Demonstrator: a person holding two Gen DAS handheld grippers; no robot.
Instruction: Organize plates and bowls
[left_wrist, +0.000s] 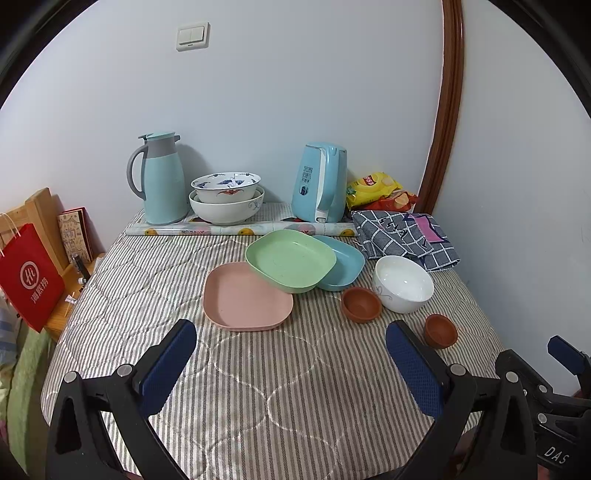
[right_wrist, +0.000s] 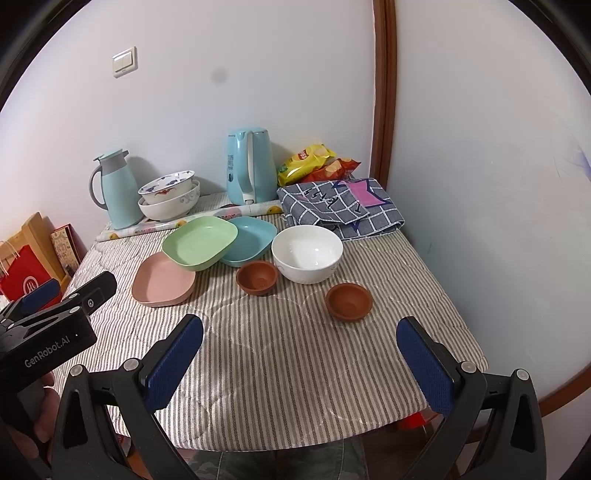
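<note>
— What's crowding the back of that striped table (right_wrist: 258, 343)?

— A pale blue thermos jug (left_wrist: 162, 181) on the left, two patterned bowls (left_wrist: 226, 197) nested beside it, a blue kettle (left_wrist: 320, 182), snack bags (left_wrist: 376, 190) in the corner and a folded checked cloth (left_wrist: 404, 236). A roll of printed sheet (left_wrist: 240, 230) lies in front of the jug and kettle.

— And the dishes to sort?

— Mid-table: a pink plate (left_wrist: 246, 297), a green plate (left_wrist: 290, 260) tilted across its far edge and leaning on a blue plate (left_wrist: 345, 264). Right of those, a white bowl (right_wrist: 307, 253) with one brown cup (right_wrist: 257, 277) just beside it and another brown cup (right_wrist: 349, 302) nearer, apart.

— The grippers?

— Both hover low over the near edge, pointing at the dishes. The left gripper (left_wrist: 291, 369) has its fingers spread wide, empty; so does the right gripper (right_wrist: 301, 367), standing just to its right.
</note>
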